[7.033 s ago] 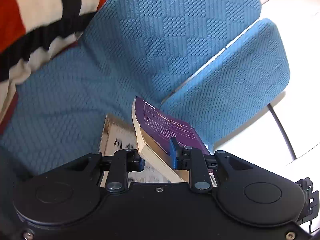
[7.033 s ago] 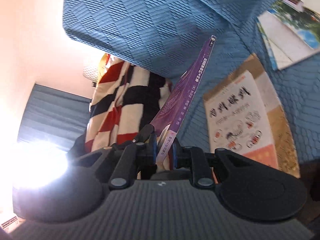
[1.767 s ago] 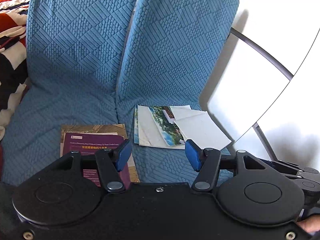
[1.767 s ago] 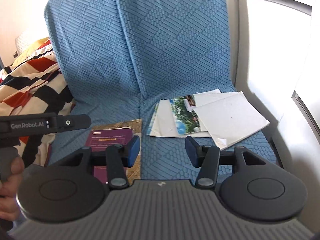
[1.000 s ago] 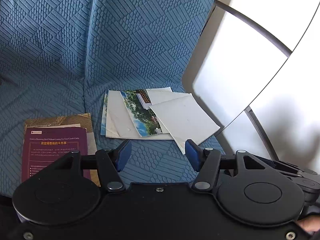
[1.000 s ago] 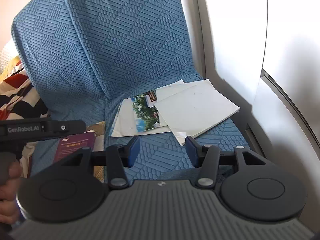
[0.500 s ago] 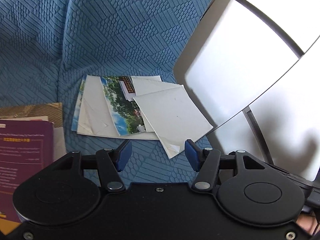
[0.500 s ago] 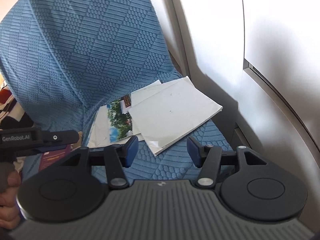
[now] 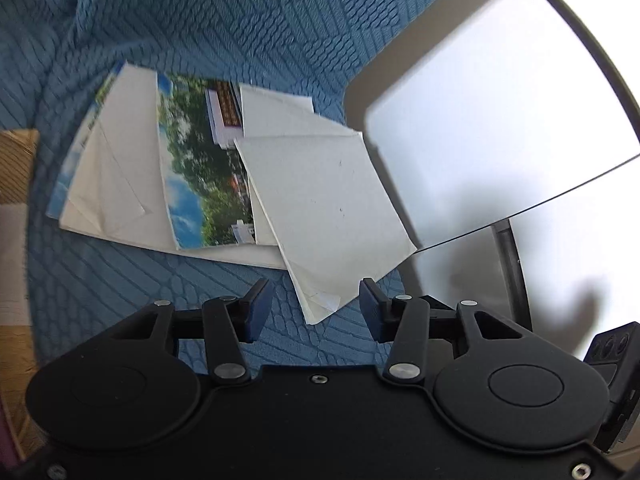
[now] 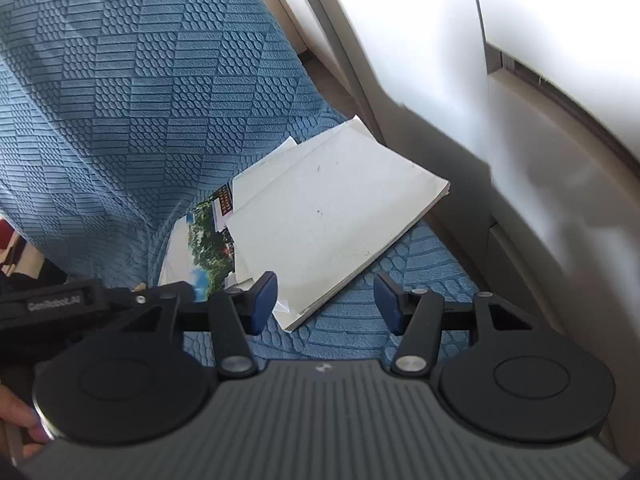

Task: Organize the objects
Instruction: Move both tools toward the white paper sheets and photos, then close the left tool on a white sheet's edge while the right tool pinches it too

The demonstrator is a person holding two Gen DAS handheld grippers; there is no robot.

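Observation:
A white book [image 9: 324, 208] [image 10: 332, 228] lies askew on top of a landscape-photo booklet [image 9: 196, 184] [image 10: 208, 248] and a white sheet [image 9: 116, 184] on the blue sofa seat [image 9: 120, 280]. My left gripper [image 9: 314, 310] hovers just above the white book's near corner; its jaws are closing, and the pads are apart from the paper. My right gripper [image 10: 326, 302] stands open over the same corner, its left pad close beside the book's edge and its right pad over bare cushion.
A tan book [image 9: 16, 168] lies at the left edge of the left wrist view. A white wall panel with a dark rail [image 9: 500, 120] [image 10: 520, 120] borders the seat on the right. The blue backrest [image 10: 140, 80] rises behind the pile. A hand [image 10: 24, 424] holds the left gripper's handle.
Both grippers have come down and closer to the paper pile, so the white book's corner now lies between their fingers. The left jaws have narrowed a little. The purple book has slid out of view.

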